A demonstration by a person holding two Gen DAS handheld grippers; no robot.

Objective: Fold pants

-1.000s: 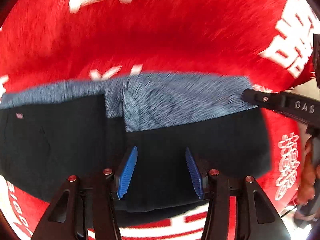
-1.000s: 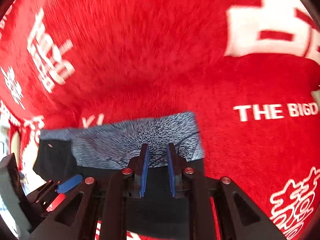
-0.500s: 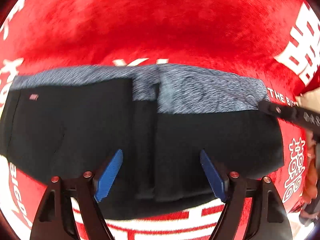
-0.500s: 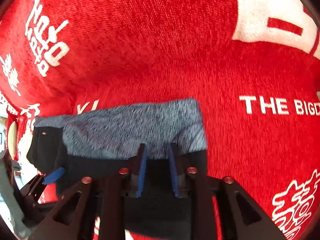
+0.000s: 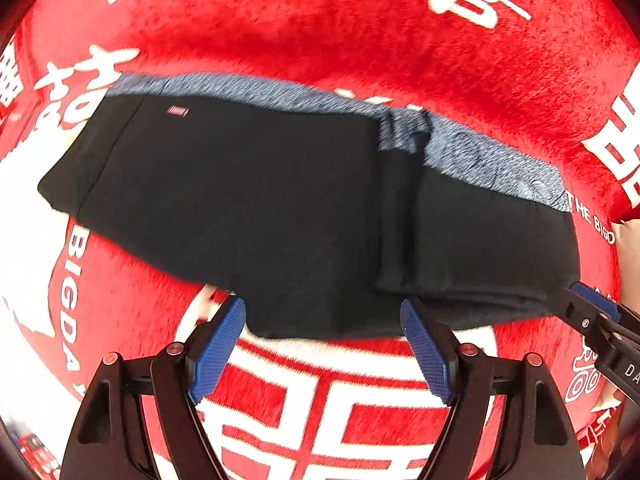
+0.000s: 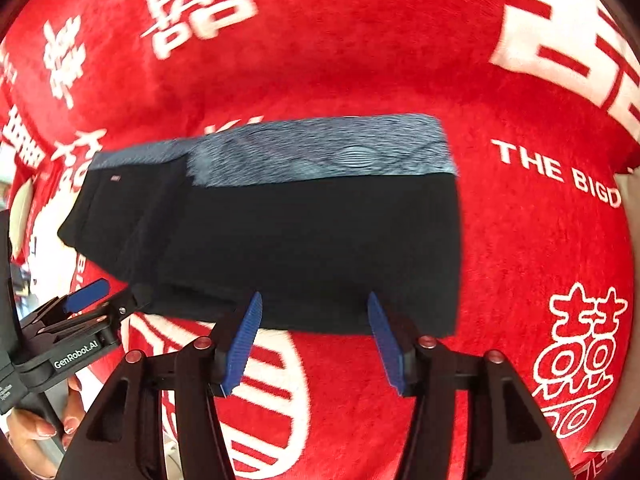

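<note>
Left wrist view shows the left hand-held gripper (image 5: 322, 354) with its blue pads wide apart and holding nothing, poised just off the near hem of the black fabric pants with a heathered grey-blue waistband (image 5: 280, 208). A second ago the right hand-held gripper (image 6: 314, 344) had its pads nearly together over the waistband end; now they stand spread and empty, drawn back to the near edge, so the cloth has been let go. The pants lie flat, one section folded over another with a step at about 3 o'clock in the left view, waistband along the far edge at 12 o'clock. I judge this fold laid and another likely still to come. Beneath is a plush red cloth with white lettering and characters (image 6: 520, 240), covering the bench; little of the room shows beyond it.
</note>
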